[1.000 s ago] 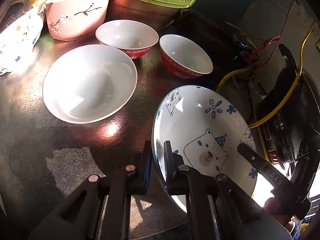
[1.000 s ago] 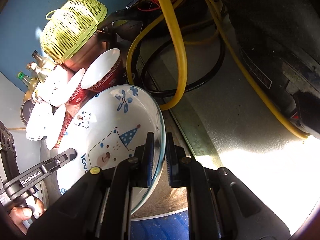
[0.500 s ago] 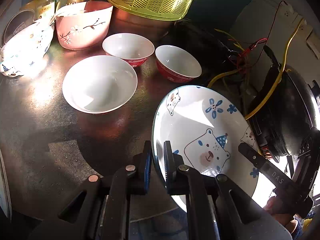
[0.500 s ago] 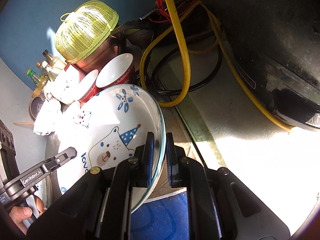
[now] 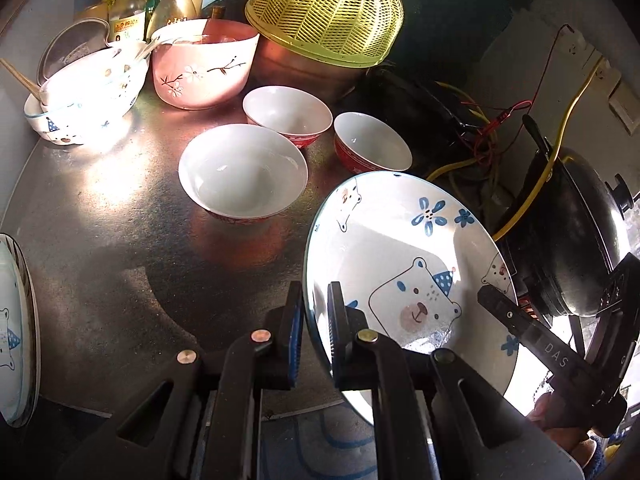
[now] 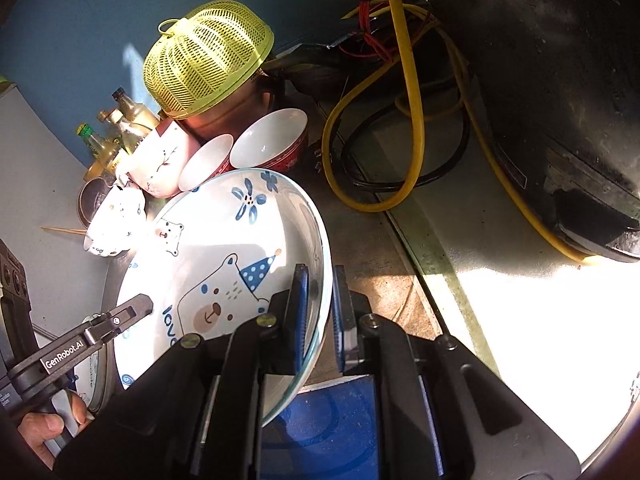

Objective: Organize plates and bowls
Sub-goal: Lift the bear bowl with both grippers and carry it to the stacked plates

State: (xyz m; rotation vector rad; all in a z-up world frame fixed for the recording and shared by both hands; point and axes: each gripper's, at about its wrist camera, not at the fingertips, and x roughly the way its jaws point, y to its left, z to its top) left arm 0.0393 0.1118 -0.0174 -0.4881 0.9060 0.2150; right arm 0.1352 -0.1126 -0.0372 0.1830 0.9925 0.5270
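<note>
- A metal tabletop (image 5: 100, 248) spreads ahead of both grippers, bowls clustered at its far side.
- The bear-print plate (image 5: 404, 264) hangs between them, tilted.
- The left gripper (image 5: 314, 336) clamps its left rim; the right gripper (image 6: 320, 312) clamps the opposite edge.

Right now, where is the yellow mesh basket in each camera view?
Left wrist view: yellow mesh basket sits upside down at top centre, behind the bowls.
Right wrist view: it is upper left.
Shared landmark: the bear plate, held below it in both.
</note>
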